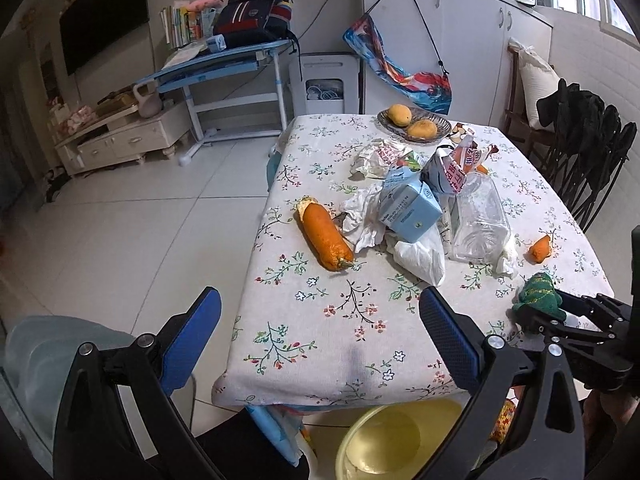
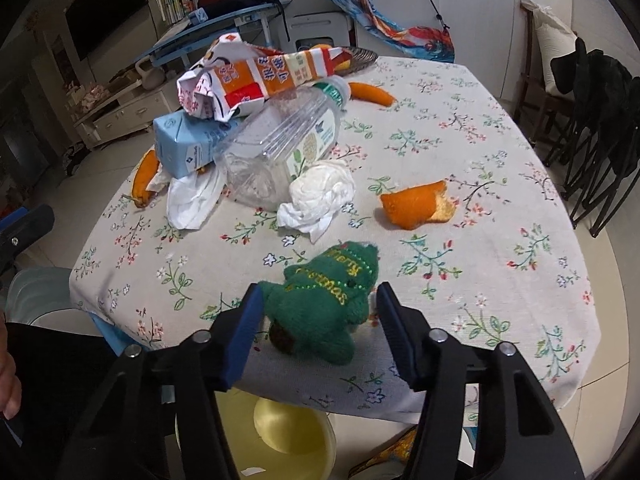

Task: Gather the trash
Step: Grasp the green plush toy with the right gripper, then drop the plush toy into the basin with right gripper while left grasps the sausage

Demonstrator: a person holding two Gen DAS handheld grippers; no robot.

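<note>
While the green plush toy lies at the near table edge, it serves as landmark for this listing.

Far left of it: left gripper, released, jaws wide, holding nothing, hovering over bare tablecloth.

Left and beyond: long orange peel, blue carton, crumpled tissue, clear plastic bottle, torn orange-and-white carton.

At it: right gripper, jaws spread either side of the toy, not yet clenched.

Right and beyond: orange peel scrap.

Below the edge: yellow bin.

Advice: close squarely on the toy's body, lift clear of the cloth, release over the bin.
</note>
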